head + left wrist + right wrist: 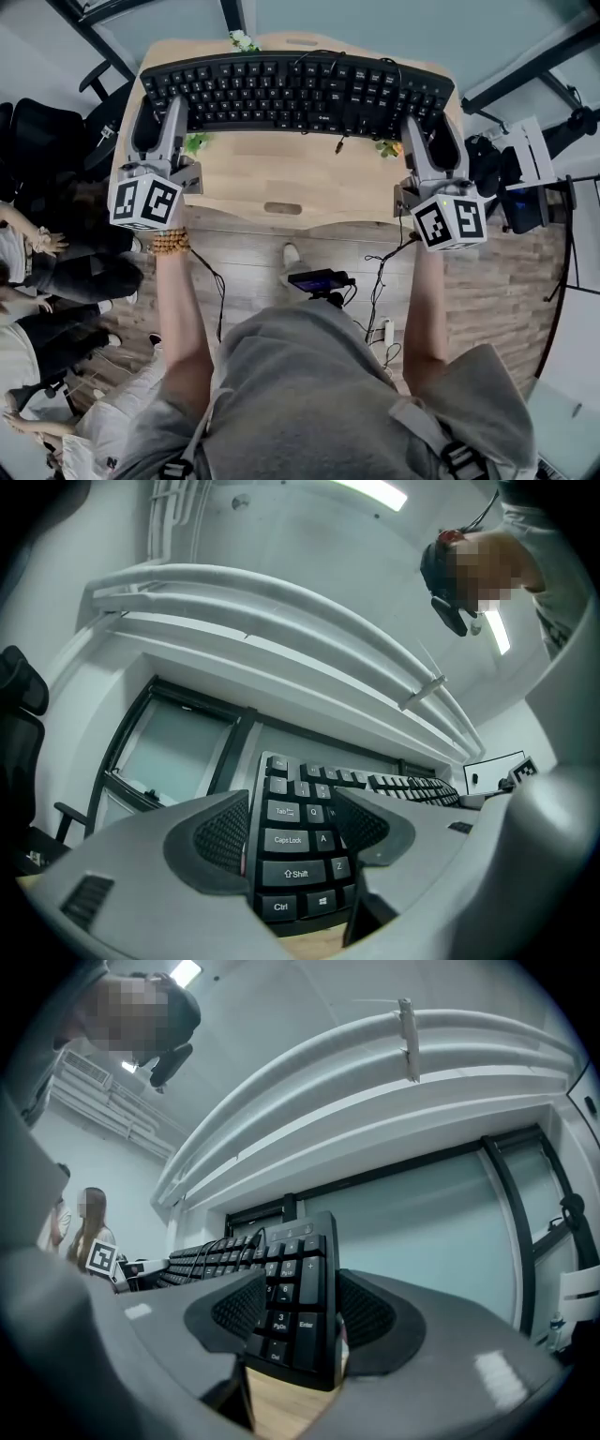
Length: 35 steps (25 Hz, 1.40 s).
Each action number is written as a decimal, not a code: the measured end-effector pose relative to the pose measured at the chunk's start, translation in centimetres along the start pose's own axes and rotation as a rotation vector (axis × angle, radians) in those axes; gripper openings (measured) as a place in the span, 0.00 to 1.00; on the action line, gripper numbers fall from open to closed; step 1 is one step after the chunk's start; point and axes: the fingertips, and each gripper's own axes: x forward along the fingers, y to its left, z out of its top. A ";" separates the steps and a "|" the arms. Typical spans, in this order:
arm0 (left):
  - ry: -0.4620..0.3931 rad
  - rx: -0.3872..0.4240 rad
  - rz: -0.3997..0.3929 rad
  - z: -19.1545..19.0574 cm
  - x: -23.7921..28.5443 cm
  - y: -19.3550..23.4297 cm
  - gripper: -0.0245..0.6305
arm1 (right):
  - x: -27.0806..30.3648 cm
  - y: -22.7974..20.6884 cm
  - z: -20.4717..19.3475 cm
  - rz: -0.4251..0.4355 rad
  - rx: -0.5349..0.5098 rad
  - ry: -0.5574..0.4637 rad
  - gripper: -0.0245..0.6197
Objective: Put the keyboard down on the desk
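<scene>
To your left, people are standing beside a black office chair. Below you, a white power strip is lying on the wood floor, near a small black device.

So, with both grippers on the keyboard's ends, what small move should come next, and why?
Probably lower the keyboard level onto the desk: the left gripper and right gripper clamp its ends, and it seems tilted over the wood.
</scene>
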 end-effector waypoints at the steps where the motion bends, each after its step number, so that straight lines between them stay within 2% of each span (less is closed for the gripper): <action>1: 0.014 0.002 0.006 0.2 -0.1 -0.2 0.46 | -0.1 -0.1 0.1 0.001 0.012 0.008 0.41; 5: 0.045 0.005 0.014 1.8 -0.6 -0.9 0.46 | -0.5 0.2 0.9 0.002 0.051 0.047 0.41; 7: 0.067 0.006 0.016 1.5 -0.2 -0.6 0.46 | -0.3 0.1 0.4 -0.001 0.068 0.071 0.41; 23: 0.265 -0.015 0.070 -7.2 1.5 2.4 0.46 | 1.2 -2.6 -8.6 -0.022 0.168 0.247 0.41; 27: 0.322 0.009 0.099 -3.8 1.1 1.6 0.46 | 1.0 -1.8 -6.7 -0.012 0.233 0.282 0.41; 29: 0.350 0.009 0.111 -3.5 1.1 1.7 0.46 | 1.2 -1.7 -6.7 -0.008 0.262 0.302 0.41; 32: 0.396 -0.002 0.128 -6.2 1.1 2.5 0.46 | 1.4 -2.4 -9.4 -0.013 0.281 0.348 0.41; 35: 0.429 -0.020 0.123 -11.1 0.6 4.1 0.46 | 1.3 -3.1 -14.5 -0.026 0.297 0.387 0.41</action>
